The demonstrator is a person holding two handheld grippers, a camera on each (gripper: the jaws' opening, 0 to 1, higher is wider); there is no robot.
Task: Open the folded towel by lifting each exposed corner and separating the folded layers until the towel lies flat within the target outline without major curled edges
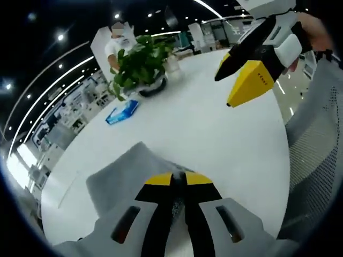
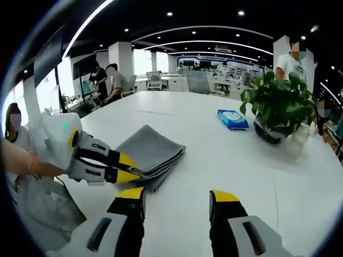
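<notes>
A folded grey towel (image 2: pixel 154 149) lies on the white round table (image 2: pixel 225 155); in the left gripper view the towel (image 1: pixel 120 174) sits just beyond my jaws. My left gripper (image 1: pixel 179 181) is shut on the near edge of the towel, its yellow tips pressed together over the cloth. From the right gripper view the left gripper (image 2: pixel 134 171) reaches in from the left and pinches the towel's layered edge. My right gripper (image 2: pixel 178 196) hovers open above bare table, a little short of the towel. It also hangs in the air at the upper right as the right gripper (image 1: pixel 225 92).
A potted green plant (image 2: pixel 278 107) and a blue wipes pack (image 2: pixel 232 119) stand on the far side of the table. A grey mesh chair (image 1: pixel 316 155) is at the table's edge. People stand and sit around the office behind.
</notes>
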